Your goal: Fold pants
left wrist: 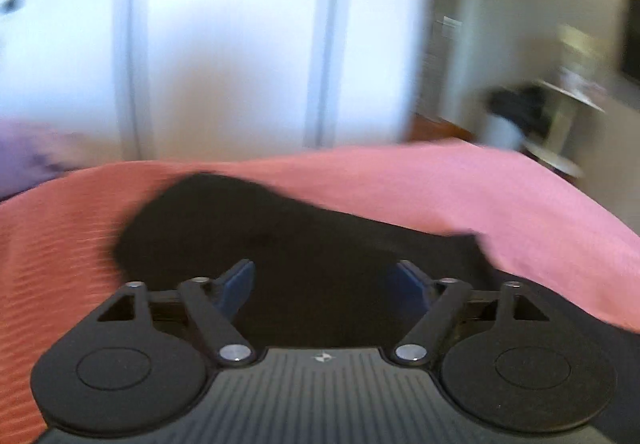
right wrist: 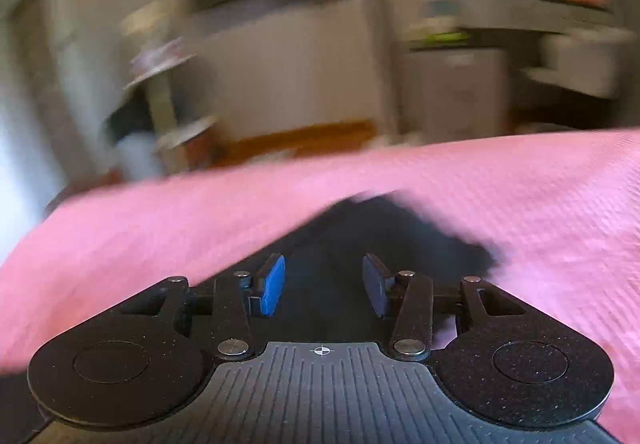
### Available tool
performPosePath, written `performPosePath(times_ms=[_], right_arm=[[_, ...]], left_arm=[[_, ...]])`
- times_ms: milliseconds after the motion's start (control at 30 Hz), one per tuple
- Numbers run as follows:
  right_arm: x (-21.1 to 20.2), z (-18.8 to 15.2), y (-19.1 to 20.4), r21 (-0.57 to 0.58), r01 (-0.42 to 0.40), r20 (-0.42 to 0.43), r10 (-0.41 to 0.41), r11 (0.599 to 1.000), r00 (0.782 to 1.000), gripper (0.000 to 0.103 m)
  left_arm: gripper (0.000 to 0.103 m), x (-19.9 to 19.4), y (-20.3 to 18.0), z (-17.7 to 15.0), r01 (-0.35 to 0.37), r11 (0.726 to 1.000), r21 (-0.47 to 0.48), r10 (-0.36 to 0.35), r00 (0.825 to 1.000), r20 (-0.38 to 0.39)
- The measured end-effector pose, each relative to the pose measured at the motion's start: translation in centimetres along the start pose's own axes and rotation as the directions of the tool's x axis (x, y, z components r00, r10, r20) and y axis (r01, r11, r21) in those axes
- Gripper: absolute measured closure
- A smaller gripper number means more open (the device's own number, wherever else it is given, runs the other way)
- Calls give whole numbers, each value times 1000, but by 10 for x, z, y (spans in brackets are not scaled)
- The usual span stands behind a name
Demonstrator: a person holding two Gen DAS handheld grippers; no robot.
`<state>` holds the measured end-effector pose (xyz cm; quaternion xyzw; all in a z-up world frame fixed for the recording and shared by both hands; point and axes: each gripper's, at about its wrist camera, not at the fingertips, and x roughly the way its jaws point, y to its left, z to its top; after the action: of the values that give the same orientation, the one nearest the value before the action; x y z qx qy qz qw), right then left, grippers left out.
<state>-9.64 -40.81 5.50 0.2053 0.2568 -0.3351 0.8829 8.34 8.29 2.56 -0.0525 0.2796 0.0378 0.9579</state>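
Both views are heavily motion-blurred. In the left wrist view the white wardrobe doors [left wrist: 224,43] from 10 to 12 o'clock glare, overexposed. The right wrist view is dimmer, its room smeared sideways. Fisheye bending curves the edges; dark vignette cuts the upper corners.

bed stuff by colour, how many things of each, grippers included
Black: 3, the pants, the left gripper and the right gripper, both open with nothing between the pads.
Pink: 1, the bedspread.
Total: 4. The blurred room behind is not counted.
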Motion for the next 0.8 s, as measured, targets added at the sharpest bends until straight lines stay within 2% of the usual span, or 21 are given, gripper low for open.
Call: performPosePath(times_ms=[100,167,200,267,333,400,467,533,600,700,800], right_arm=[[20,-27,45,-147,-88,-91,75,985,993,59],[28,-43,63,-225,-118,-133,89,967,987,60],[33,-53,69,-266,-130,-147,93,955,985,60],[35,-62,75,-326,-124,-113,91,937,989,59],[39,-60,75,-318,-131,-101,104,939,989,58],[47,-61,71,-290,-137,-88,116,947,989,58],[53,-65,69,-305,-134,-55,123,943,991,56],[59,-69,65,-316,-132,-35,128,939,991,53],[60,-72,64,-305,-139,-29,136,942,990,51],[69,-69,60,-282,-156,-26,155,947,988,46],[69,-65,58,-267,-167,-34,164,949,986,45]], left_arm=[[20,34,-60,-7,92,986,137,-85,995,-53],[20,58,-88,-14,92,970,224,-79,995,-64],[20,73,-103,-18,92,961,261,-69,993,-97],[24,108,-114,-25,81,954,287,-35,986,-163],[21,131,-117,-33,35,951,306,15,987,-159],[16,145,-121,-32,4,952,307,40,990,-136],[10,159,-124,-25,-17,962,273,60,987,-151],[4,167,-127,-24,-38,959,279,80,986,-143],[4,164,-132,-28,-34,951,308,75,990,-122],[4,163,-132,-18,-31,959,282,72,988,-137],[5,158,-137,-13,-82,964,255,126,979,-163]])
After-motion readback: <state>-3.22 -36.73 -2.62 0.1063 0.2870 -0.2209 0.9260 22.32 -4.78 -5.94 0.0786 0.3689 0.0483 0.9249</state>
